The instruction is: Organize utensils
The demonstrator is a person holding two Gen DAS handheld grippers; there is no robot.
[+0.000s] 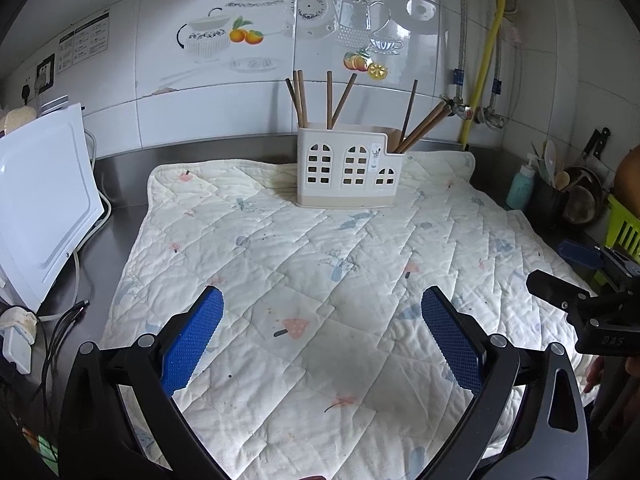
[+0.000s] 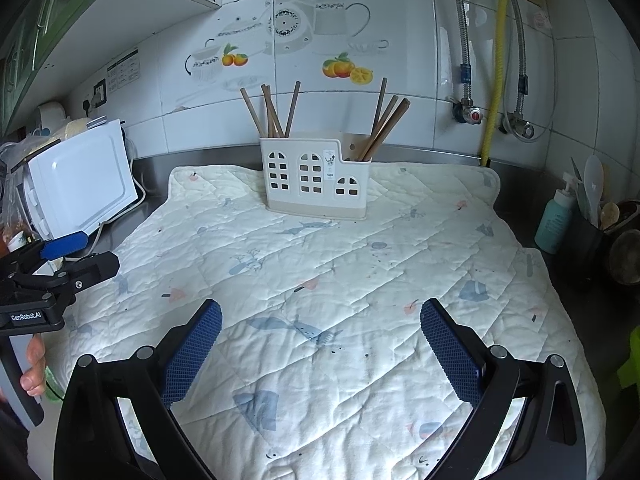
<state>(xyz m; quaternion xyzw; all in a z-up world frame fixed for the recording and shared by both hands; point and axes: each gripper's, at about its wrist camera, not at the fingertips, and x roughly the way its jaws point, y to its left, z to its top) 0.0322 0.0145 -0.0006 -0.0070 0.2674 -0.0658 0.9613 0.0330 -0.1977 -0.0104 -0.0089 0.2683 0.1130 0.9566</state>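
Chopsticks' point(image 1: 340, 98) lower ends hidden inside holder point(image 1: 348, 168), wall notice point(image 1: 84, 42) print too small to read

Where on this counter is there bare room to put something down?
The quilted mat is bare from the utensil holder forward to both open grippers, left gripper and right gripper. Crowded: the white appliance on the left, the bottle and dark utensil pot on the right.

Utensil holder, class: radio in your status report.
Left gripper and right gripper open, empty. Chopsticks upright in utensil holder on quilted mat. Nothing in the way.
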